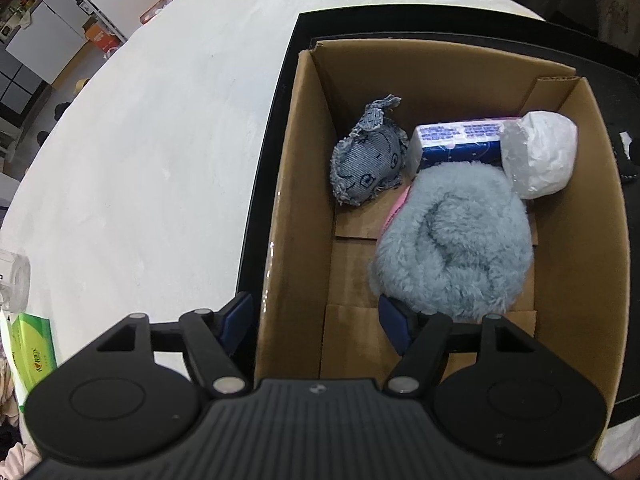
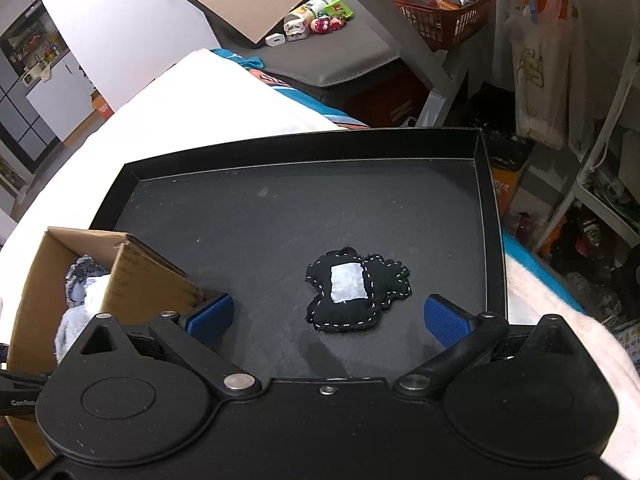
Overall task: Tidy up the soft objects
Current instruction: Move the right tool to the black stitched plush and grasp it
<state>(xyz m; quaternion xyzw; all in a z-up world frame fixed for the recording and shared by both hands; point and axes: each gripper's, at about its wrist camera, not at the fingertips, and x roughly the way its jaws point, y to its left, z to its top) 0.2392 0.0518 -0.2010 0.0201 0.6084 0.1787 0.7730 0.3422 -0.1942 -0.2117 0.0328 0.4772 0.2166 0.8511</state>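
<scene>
Beside the box [image 2: 120,276], out on the bare floor of the black tray [image 2: 280,208], lies the one soft thing not yet packed: a black pouch [image 2: 356,292] with white stitching and a pale patch, flat and well clear of the tray's walls. The right gripper [image 2: 328,320] hangs just above and in front of it with its blue pads [image 2: 446,322] spread wide, one to each side of the pouch and touching nothing, which reads as a line-up for a pinch across its width. Over the box's near left wall hovers the left gripper [image 1: 316,320], angled steeply down; its jaws are parted and empty, one pad [image 1: 240,316] outside the wall and the other inside, just by the fluffy roll [image 1: 452,244] without gripping it. Inside the box the roll fills the near right part of the floor; behind it a tissue pack [image 1: 456,142] stands on edge, a white wad [image 1: 540,154] is wedged into the far right corner, and a denim doll [image 1: 370,158] lies face up against the left wall. Packing them toward the back and right leaves bare cardboard at the near left, likely the room meant for the pouch. The soft pouch should crumple under the pads, so a low, centred pinch looks safest.
</scene>
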